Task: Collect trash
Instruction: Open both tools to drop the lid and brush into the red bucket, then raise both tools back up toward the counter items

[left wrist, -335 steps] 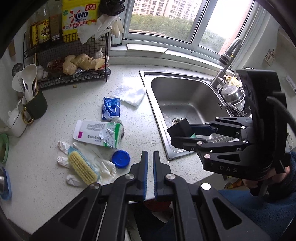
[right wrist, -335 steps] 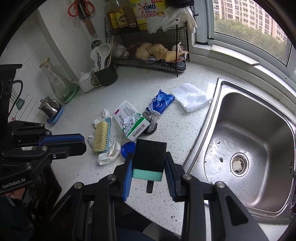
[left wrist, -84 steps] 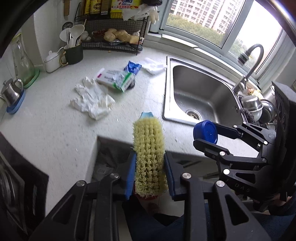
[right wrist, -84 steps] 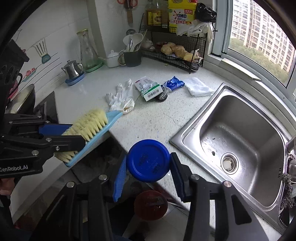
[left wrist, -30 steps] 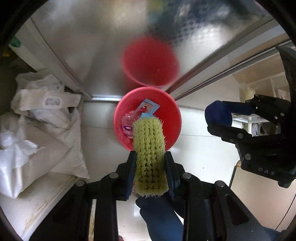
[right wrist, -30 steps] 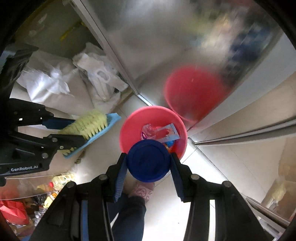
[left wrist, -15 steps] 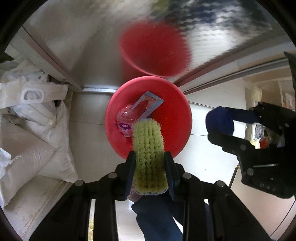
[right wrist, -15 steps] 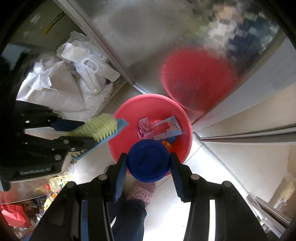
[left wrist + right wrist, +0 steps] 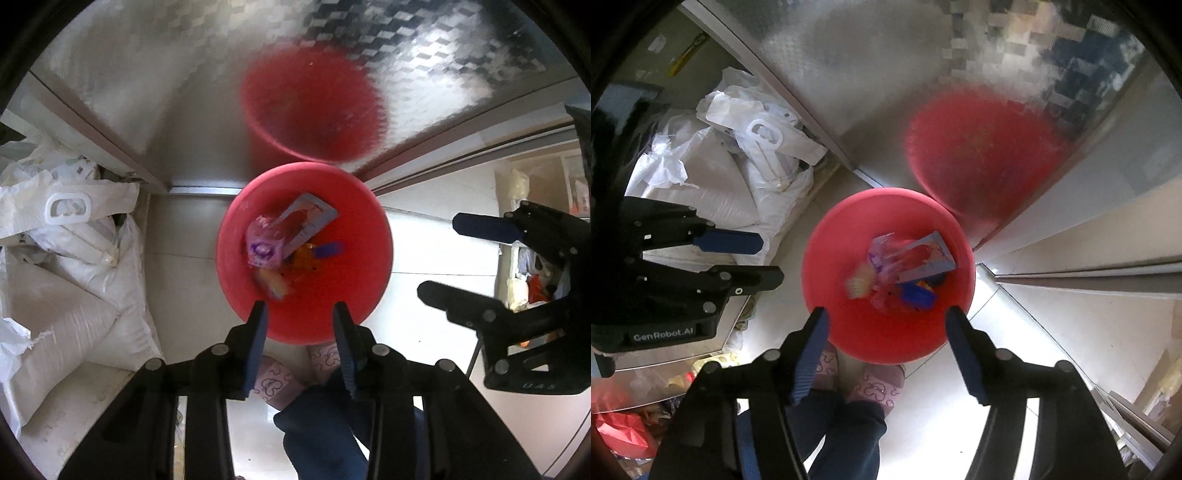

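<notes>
A red bin (image 9: 373,266) stands on the floor right below both grippers. My left gripper (image 9: 301,308) hangs over its near rim, its jaws opening with nothing between them. The yellow-bristled brush (image 9: 273,284) is a blur inside the bin. My right gripper (image 9: 886,314) also hovers over the red bin (image 9: 827,236), jaws opening wide and empty. The blue lid (image 9: 918,295) lies blurred among the trash, beside the brush (image 9: 858,282). A pink-purple wrapper (image 9: 264,251) and a card package (image 9: 310,218) lie in the bin too. Each gripper shows in the other's view: right gripper (image 9: 441,256), left gripper (image 9: 770,258).
A steel cabinet front (image 9: 184,92) rises behind the bin and mirrors it in red. White sacks (image 9: 74,258) are piled to the left. The person's pink slippers (image 9: 875,384) stand just in front of the bin. A red bag (image 9: 617,428) lies at the lower left.
The left jaws have let go of the brush and the right jaws of the blue lid. Both things have dropped into the red bin. Both pairs of jaws stand wider.
</notes>
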Demonstrator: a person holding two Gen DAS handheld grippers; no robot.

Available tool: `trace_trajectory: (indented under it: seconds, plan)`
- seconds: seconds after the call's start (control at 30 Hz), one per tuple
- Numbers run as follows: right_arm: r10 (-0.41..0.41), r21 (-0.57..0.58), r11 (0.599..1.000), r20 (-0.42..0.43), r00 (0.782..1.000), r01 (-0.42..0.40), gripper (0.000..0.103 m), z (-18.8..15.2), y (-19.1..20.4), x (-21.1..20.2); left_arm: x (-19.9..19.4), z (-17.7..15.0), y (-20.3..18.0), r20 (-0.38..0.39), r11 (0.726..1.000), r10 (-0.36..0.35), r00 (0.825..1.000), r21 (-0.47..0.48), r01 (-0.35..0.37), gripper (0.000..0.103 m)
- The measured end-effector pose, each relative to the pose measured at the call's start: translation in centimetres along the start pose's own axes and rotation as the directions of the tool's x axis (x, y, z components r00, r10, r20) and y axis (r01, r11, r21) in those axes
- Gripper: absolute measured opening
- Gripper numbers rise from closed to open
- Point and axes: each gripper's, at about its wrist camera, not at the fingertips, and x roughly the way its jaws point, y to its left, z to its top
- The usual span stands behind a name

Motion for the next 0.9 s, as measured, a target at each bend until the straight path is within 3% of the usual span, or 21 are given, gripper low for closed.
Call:
trace_trajectory:
  seconds: [0.23,0.5,0.9]
  plan:
    - [-0.01,0.006,1.0,-0.002,1.0,0.01,0.076,-0.3,0.2,-0.6,-1.4,-0.2,-0.2,0.015,0.999,0.051,0.999,0.017,-0.051,0.039]
    - [0.012,0.006,1.0,0.019,1.0,-0.012,0.076,-0.9,2.0,-4.2,-5.6,-1.4,-1.1,0.039,0.994,0.096,0.995,0.043,-0.098,0.045]
    - [0.045,0.02,0.999,0.069,0.997,-0.047,0.077,-2.4,5.6,-14.8,-19.9,-6.0,-4.7,0.12,0.991,0.133,0.984,-0.009,-0.133,0.045]
